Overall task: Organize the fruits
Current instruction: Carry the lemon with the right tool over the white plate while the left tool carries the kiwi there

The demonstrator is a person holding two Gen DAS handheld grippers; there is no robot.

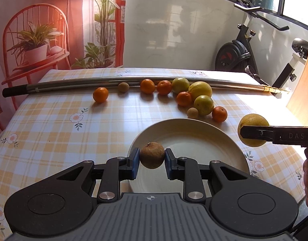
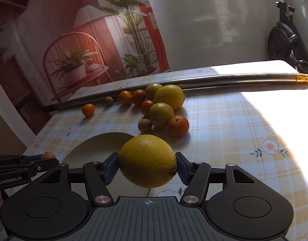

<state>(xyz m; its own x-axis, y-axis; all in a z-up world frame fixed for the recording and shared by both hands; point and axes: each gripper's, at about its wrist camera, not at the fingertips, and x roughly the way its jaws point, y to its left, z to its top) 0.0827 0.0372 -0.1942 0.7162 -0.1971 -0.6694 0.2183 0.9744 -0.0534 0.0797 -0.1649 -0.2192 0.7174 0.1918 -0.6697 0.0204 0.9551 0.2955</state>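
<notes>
A table (image 1: 53,132) carries a yellow-and-white checked cloth printed with daisies. Along its far edge, from ten o'clock to two o'clock, lies a long metal pole (image 1: 113,81) with a black grip at the left end and a brass-coloured tip at the right. At eleven o'clock hangs a printed backdrop (image 1: 59,24) showing a red chair, a lamp and potted plants. At two o'clock stands an exercise bike (image 1: 246,48) against a white wall below windows.
</notes>
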